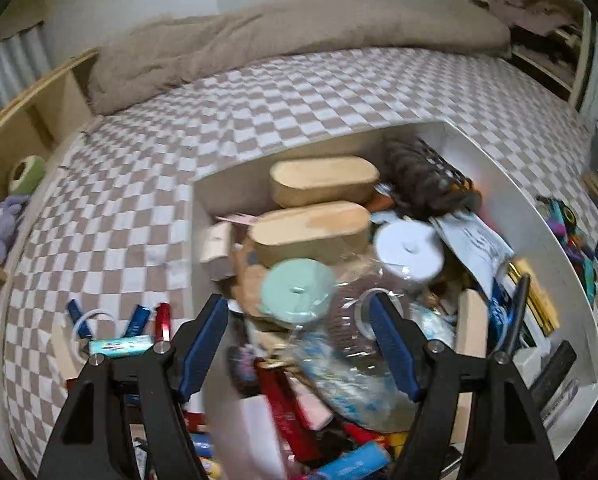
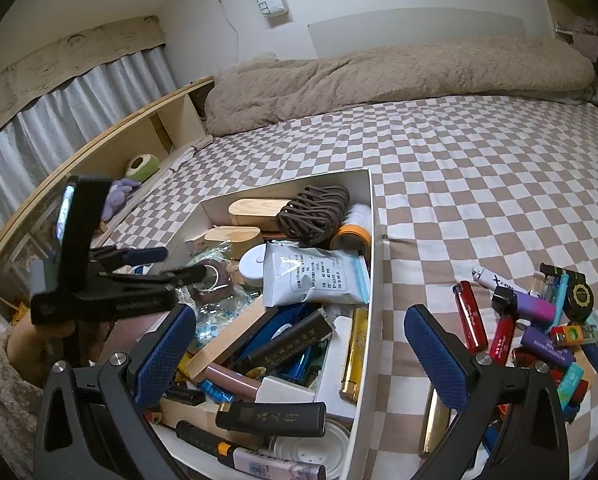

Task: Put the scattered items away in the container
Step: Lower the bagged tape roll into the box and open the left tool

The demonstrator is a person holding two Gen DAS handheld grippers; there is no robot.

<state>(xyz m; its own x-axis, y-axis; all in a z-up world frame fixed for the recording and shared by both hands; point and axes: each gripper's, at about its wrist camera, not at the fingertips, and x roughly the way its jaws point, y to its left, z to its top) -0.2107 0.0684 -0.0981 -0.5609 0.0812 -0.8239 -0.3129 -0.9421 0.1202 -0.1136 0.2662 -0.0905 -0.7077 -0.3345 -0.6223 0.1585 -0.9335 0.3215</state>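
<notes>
A white box (image 1: 531, 216) crammed with small things sits on the checked bed; its rim (image 2: 375, 240) also runs through the right wrist view. My left gripper (image 1: 299, 300) hovers open over the box, above a mint disc (image 1: 297, 290) and a clear bag (image 1: 351, 320); its pads touch neither. The same gripper (image 2: 167, 264) shows at the left of the right wrist view. Over the box's near end my right gripper (image 2: 301, 312) stands open and empty. Loose lighters and tubes (image 2: 539, 320) lie right of the box. A teal tube (image 1: 121, 346) and a red lighter (image 1: 163, 320) lie to its left.
A beige duvet (image 2: 379, 80) is bunched at the far end of the bed. A wooden shelf (image 2: 139, 128) along the left edge holds a green plush (image 2: 141, 168) and a purple one (image 2: 117, 196). A gold lighter (image 2: 435, 416) lies just outside the box.
</notes>
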